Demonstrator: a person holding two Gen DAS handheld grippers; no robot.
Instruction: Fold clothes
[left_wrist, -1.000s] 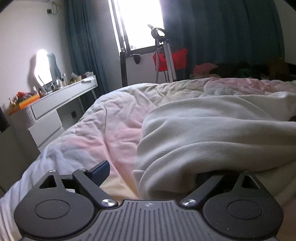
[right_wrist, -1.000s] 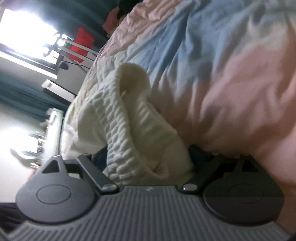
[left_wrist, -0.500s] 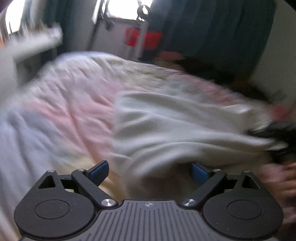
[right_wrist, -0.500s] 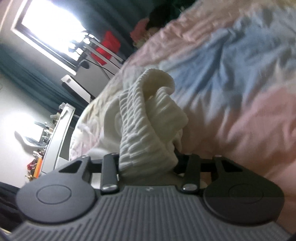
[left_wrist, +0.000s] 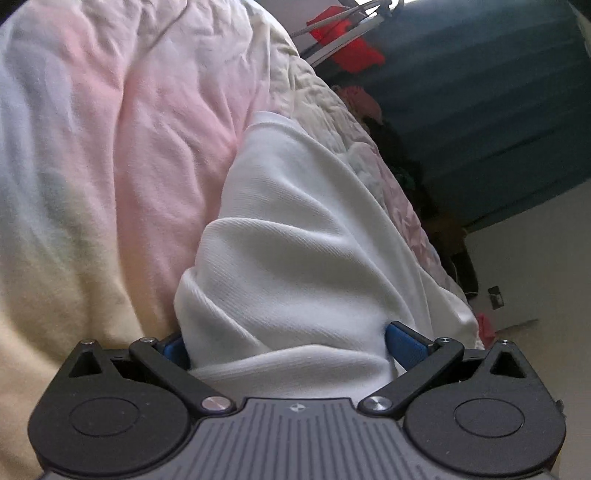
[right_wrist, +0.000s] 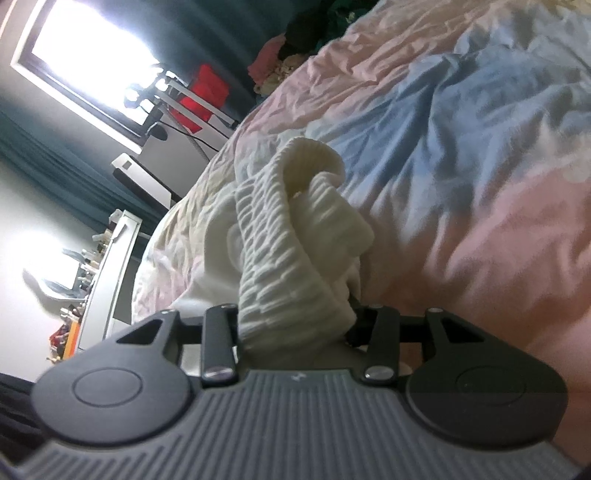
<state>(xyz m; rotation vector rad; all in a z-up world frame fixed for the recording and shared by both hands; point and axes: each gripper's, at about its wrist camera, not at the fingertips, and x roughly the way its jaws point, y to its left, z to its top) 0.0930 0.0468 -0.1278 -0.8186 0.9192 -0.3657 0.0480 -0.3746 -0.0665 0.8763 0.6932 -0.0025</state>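
Note:
A white knit sweater (left_wrist: 295, 243) lies bunched on the pastel duvet (left_wrist: 110, 147). My left gripper (left_wrist: 288, 343) has a thick fold of the sweater between its blue pads, the jaws still wide apart around the cloth. In the right wrist view my right gripper (right_wrist: 295, 325) is shut on the ribbed cream hem (right_wrist: 291, 258) of the sweater, which stands up in a loop above the fingers. The pads of both grippers are mostly hidden by cloth.
The duvet (right_wrist: 461, 166) covers the whole bed. A tripod with a red bag (right_wrist: 207, 92) stands by the bright window (right_wrist: 92, 55). A white dresser (right_wrist: 110, 266) is at the left. Dark teal curtains (left_wrist: 498, 110) hang behind a clothes pile (left_wrist: 358, 99).
My left gripper has rolled and swung right, and its jaws have narrowed around the sweater fold. My right gripper closed on the ribbed hem half a second ago and still holds it.

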